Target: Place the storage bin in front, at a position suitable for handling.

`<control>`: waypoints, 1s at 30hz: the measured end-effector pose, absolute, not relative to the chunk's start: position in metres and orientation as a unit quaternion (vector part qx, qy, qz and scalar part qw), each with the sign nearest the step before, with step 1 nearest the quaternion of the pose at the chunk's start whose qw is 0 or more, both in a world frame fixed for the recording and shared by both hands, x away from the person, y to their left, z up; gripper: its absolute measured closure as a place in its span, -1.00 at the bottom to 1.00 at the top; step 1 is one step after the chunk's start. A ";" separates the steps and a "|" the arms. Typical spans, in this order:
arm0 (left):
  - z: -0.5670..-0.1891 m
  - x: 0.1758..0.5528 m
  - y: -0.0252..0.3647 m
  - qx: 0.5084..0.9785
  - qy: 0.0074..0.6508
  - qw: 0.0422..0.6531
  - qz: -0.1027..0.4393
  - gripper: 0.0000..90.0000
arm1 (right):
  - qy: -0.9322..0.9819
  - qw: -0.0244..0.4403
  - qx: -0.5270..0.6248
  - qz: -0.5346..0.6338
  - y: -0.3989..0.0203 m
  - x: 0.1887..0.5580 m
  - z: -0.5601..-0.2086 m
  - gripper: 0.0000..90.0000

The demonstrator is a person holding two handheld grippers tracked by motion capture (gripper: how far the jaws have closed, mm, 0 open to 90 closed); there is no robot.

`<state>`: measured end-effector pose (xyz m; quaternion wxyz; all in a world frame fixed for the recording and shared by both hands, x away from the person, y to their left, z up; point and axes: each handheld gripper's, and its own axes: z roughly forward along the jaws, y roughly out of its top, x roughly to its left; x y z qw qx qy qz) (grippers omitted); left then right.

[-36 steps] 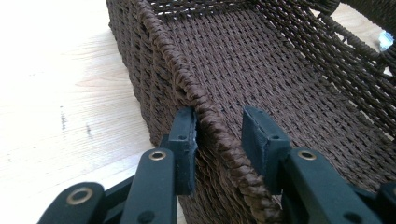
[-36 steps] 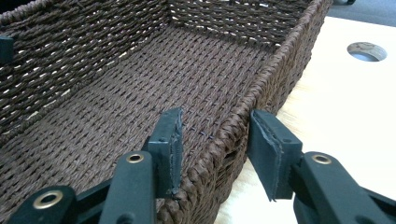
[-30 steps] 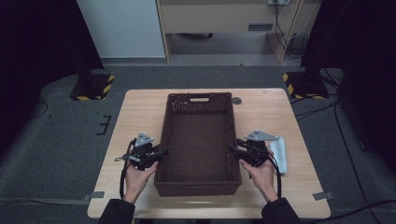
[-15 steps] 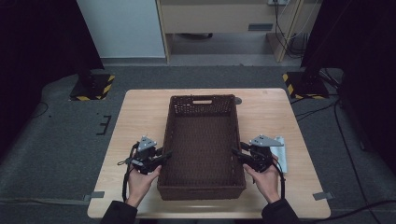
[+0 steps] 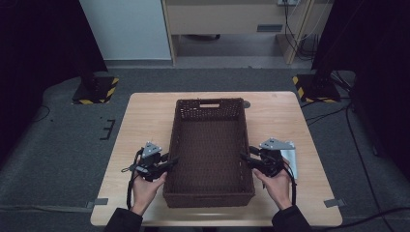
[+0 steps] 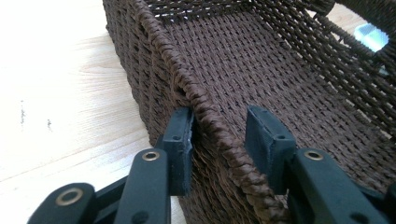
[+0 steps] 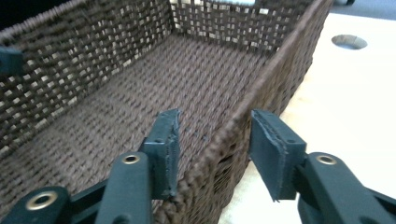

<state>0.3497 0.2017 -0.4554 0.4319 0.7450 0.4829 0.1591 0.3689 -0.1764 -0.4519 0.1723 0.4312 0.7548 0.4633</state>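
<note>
Basket (image 5: 209,145), wooden table (image 5: 145,121), grey carpet (image 5: 63,145)

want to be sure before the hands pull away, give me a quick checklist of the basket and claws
1. Left claw free of the basket rim: cannot tell; jaws have just been opening and straddle the rim, the outer pad close against it.
2. Right claw free of the rim: ok; jaws have just been opening, gaps on both sides.
3. Basket flat on the table: ok.
4. Basket empty: ok, bare weave inside.
5. Basket fully on the table: ok, near end close to the front edge.
</note>
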 end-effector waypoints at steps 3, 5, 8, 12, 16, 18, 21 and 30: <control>-0.455 0.350 0.201 0.747 0.481 0.430 0.160 0.34 | 0.744 0.177 0.434 0.478 -0.184 0.369 -0.446 0.06; -0.455 0.349 0.201 0.750 0.478 0.425 0.167 0.34 | 0.738 0.182 0.435 0.483 -0.191 0.369 -0.443 0.00; -0.454 0.349 0.200 0.756 0.475 0.417 0.172 0.33 | 0.726 0.188 0.445 0.489 -0.204 0.373 -0.441 -0.10; -0.454 0.350 0.200 0.756 0.476 0.415 0.174 0.27 | 0.722 0.194 0.462 0.477 -0.219 0.376 -0.444 -0.14; -0.453 0.349 0.200 0.758 0.473 0.412 0.179 0.27 | 0.721 0.215 0.476 0.456 -0.234 0.380 -0.448 -0.15; -0.453 0.349 0.200 0.759 0.472 0.410 0.180 0.28 | 0.717 0.218 0.484 0.451 -0.241 0.381 -0.451 -0.16; -0.453 0.349 0.199 0.761 0.469 0.409 0.182 0.28 | 0.716 0.231 0.498 0.431 -0.254 0.382 -0.458 -0.17; -0.453 0.349 0.199 0.762 0.468 0.408 0.182 0.29 | 0.706 0.246 0.534 0.395 -0.288 0.376 -0.478 -0.16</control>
